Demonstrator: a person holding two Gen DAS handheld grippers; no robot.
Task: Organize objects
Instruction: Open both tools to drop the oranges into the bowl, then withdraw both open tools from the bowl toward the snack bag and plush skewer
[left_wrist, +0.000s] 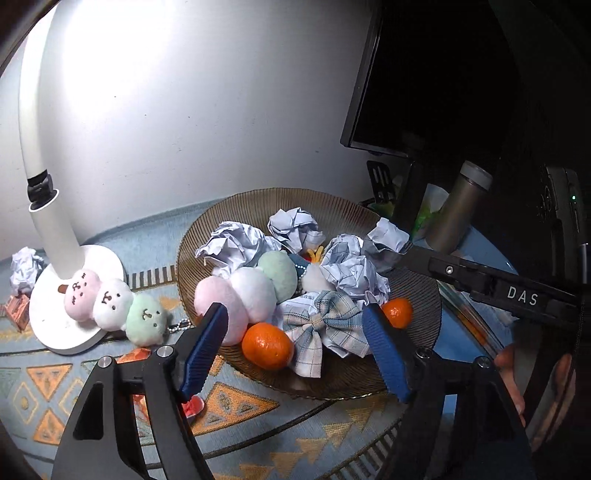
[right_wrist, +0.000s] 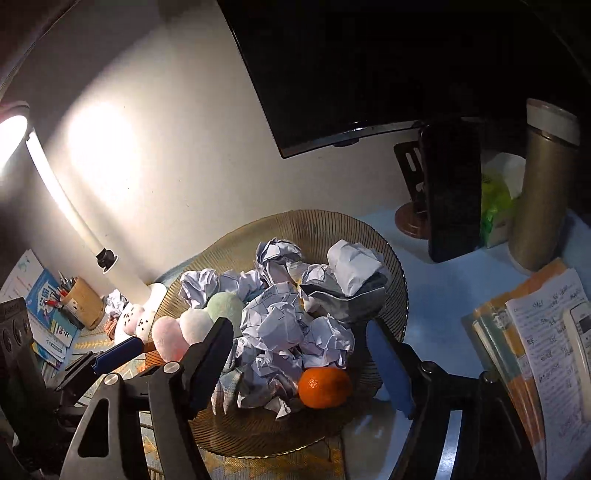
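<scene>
Nearest, both grippers hang with jaws apart and nothing between them: the left gripper (left_wrist: 295, 347) and the right gripper (right_wrist: 306, 354), each just short of the ribbed glass plate (left_wrist: 332, 384). On that plate lie two tangerines (left_wrist: 266, 345), a plaid bow (left_wrist: 325, 328), a three-ball plush (left_wrist: 251, 291) and crumpled paper balls (left_wrist: 295, 225) (heaped toward the back). Further left, a second plush (left_wrist: 114, 302) rests on the lamp base (left_wrist: 55, 332); behind stands a dark monitor (right_wrist: 351, 66).

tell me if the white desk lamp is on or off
On. In the right wrist view the white desk lamp's head glows at the left edge, and a bright patch of light falls on the wall behind it.
</scene>
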